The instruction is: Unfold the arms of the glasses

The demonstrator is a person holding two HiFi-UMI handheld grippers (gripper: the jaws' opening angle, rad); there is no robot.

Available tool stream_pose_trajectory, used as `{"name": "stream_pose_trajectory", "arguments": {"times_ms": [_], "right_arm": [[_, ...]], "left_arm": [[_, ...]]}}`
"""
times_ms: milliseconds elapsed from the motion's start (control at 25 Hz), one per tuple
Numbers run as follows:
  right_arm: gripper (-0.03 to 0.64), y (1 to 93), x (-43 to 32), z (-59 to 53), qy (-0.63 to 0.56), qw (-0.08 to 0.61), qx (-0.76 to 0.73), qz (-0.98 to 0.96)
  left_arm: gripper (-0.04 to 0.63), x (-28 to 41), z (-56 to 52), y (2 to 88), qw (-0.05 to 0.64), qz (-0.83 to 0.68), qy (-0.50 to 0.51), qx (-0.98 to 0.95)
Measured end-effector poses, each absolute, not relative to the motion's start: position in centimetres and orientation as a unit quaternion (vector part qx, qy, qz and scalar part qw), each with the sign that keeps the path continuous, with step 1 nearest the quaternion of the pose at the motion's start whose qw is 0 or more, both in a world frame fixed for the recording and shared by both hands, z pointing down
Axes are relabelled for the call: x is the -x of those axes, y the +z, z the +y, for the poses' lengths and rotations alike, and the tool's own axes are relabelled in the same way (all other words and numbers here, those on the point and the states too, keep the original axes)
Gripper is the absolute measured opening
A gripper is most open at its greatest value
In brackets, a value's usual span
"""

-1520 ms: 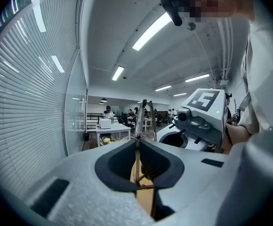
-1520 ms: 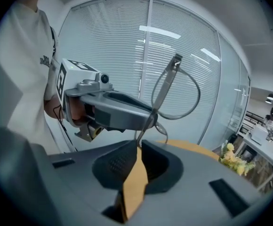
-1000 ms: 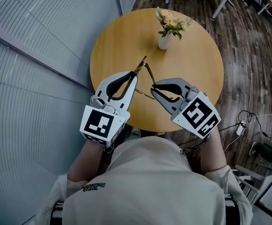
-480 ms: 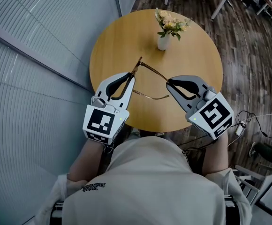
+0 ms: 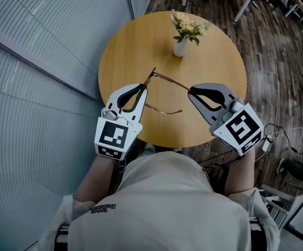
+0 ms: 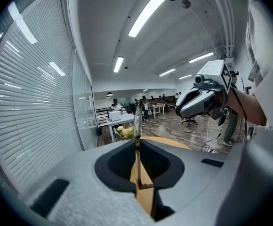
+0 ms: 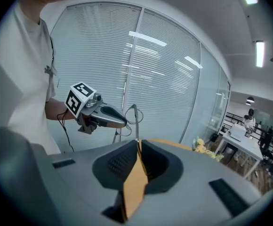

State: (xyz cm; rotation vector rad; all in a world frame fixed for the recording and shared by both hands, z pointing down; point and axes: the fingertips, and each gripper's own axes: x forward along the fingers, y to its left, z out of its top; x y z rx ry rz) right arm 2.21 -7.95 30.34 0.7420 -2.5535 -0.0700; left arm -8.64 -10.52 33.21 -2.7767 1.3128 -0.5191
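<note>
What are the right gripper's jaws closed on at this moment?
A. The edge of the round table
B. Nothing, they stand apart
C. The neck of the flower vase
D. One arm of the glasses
D: the right gripper has its jaws together on a thin arm of the glasses. In the head view that arm runs across to the left gripper, which grips the other end, while the vase stands apart on the table.
</note>
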Motion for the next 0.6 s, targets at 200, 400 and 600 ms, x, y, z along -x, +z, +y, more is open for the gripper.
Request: {"name": "stream_pose_trajectory", "arguments": {"times_ms": [200,400,600], "right_arm": [[0.041,30.7,-2.3,-7.7,-0.010,0.210,-0.271,-0.940],[0.041,29.3,-2.2,-7.9,-0.008,0.174,-0.274,-0.946],[0.041,27.5,-3.1,-8.7,-0.005,0.135,-0.306,-0.942]], "left_arm": [[0.041,8.9,-10.6,32.9,0.000,0.437,-0.149,0.887],[0.041,10.0,-11.2,31.8,-0.002,0.464,-0.130,0.876],[0.041,12.0,-11.9,29.9,0.003,0.495,-0.109,0.862]]}}
